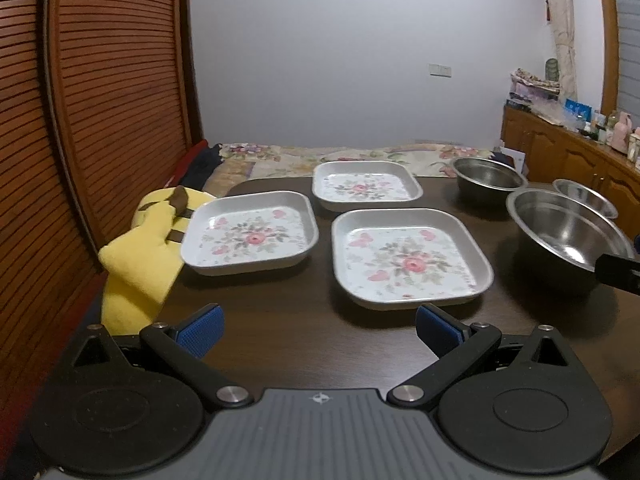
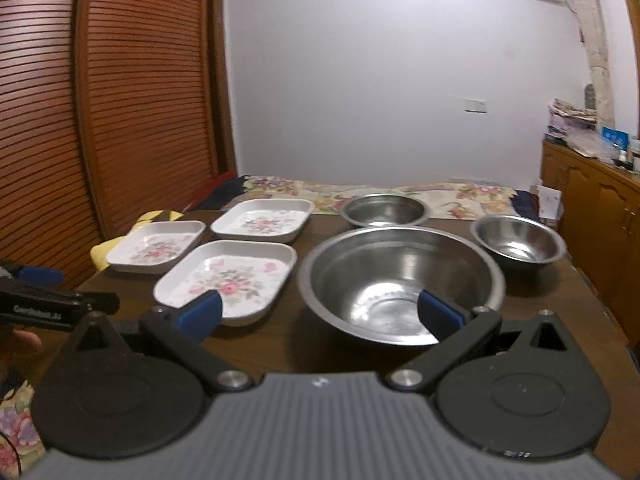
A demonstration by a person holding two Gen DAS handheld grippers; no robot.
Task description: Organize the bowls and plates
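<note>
Both of your jaws stand wide apart and grip nothing: your left gripper [image 1: 318,330] hovers over the near edge of the table [image 1: 280,344], just short of the near plate [image 1: 410,258], and your right gripper [image 2: 320,314] sits low in front of the big bowl [image 2: 400,284], its blue pads [image 2: 202,312] overlapping that bowl and the near plate in view; whether they touch you cannot tell. You have three square floral plates close together on the table's left half: the near plate, a left plate [image 1: 250,236] and a far plate [image 1: 366,186]. On the right half stand three steel bowls, apart from one another: the big bowl in front, a far bowl [image 2: 386,210] behind it, and a small bowl [image 2: 518,242] to the right. A yellow cloth [image 1: 140,264] lies at the table's left edge beside the left plate.
</note>
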